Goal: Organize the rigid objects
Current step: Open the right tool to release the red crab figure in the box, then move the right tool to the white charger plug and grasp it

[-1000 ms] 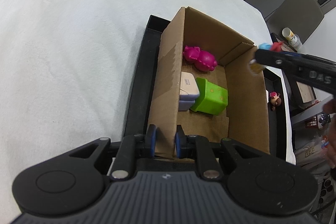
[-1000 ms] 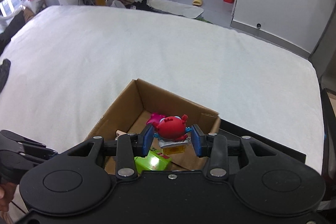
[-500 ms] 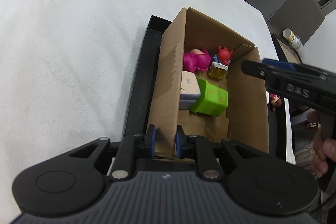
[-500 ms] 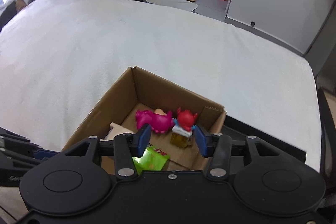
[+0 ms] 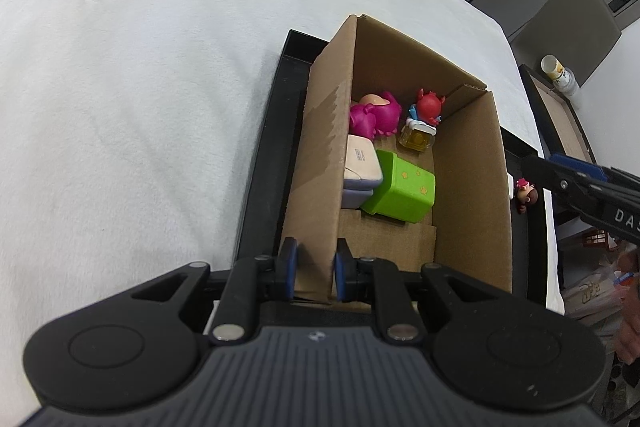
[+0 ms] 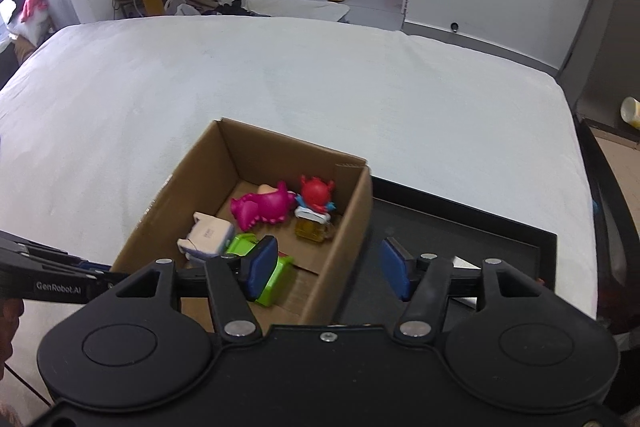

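An open cardboard box [image 5: 472, 195] [image 6: 344, 227] stands on a black tray [image 5: 264, 163] [image 6: 460, 239]. Inside lie a red figure on a yellow base [image 5: 422, 119] [image 6: 316, 207], a magenta toy [image 5: 374, 117] [image 6: 262, 207], a white-lilac toy [image 5: 360, 169] [image 6: 208, 237] and a green block [image 5: 400, 189] [image 6: 272, 273]. My left gripper [image 5: 314, 269] is shut on the box's near left wall. My right gripper [image 6: 328, 269] is open and empty above the box's right wall; it also shows in the left wrist view [image 5: 584, 191].
A small brown-headed figure [image 5: 524, 189] lies on the tray right of the box. The white bed [image 5: 120, 87] spreads left and beyond. A side table with a cup [image 5: 558, 75] stands at the right.
My right gripper opened and let the red figure drop into the box's far corner, then drew back to the right. My left gripper kept its hold on the box wall.
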{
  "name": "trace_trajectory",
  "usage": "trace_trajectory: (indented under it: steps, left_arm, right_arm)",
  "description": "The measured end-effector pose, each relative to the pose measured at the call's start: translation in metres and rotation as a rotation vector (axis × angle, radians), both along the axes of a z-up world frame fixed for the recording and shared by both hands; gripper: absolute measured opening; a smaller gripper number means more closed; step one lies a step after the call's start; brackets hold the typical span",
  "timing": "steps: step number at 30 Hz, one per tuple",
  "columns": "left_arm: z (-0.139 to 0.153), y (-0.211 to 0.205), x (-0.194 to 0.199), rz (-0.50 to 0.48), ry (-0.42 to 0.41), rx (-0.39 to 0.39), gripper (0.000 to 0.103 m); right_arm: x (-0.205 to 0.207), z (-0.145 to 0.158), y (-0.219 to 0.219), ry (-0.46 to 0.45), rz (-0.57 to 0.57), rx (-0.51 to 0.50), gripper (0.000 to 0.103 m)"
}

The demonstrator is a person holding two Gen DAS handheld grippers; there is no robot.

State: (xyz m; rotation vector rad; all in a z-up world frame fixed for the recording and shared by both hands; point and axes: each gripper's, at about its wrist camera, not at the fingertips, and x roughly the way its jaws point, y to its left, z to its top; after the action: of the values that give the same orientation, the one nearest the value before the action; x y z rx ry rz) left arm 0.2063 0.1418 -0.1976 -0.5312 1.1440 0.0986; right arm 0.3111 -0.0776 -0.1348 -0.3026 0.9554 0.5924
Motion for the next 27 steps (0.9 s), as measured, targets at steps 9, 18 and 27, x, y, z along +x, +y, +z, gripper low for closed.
trace_trajectory:
  steps: [9,18,27]
  left_arm:
    - [0.000,0.000,0.000,0.000,0.001,0.000,0.017]
    - [0.000,0.000,0.001,0.001,0.002,0.002,0.017]
    - [-0.001,0.000,0.001,0.003,0.002,0.000,0.017]
  right_arm:
    - [0.001,-0.008,-0.022,0.009,-0.055,-0.006,0.067]
    - [0.004,-0.019,-0.051,0.015,-0.118,-0.002,0.088]
    - [0.016,-0.035,-0.097,0.026,-0.248,0.004,0.096]
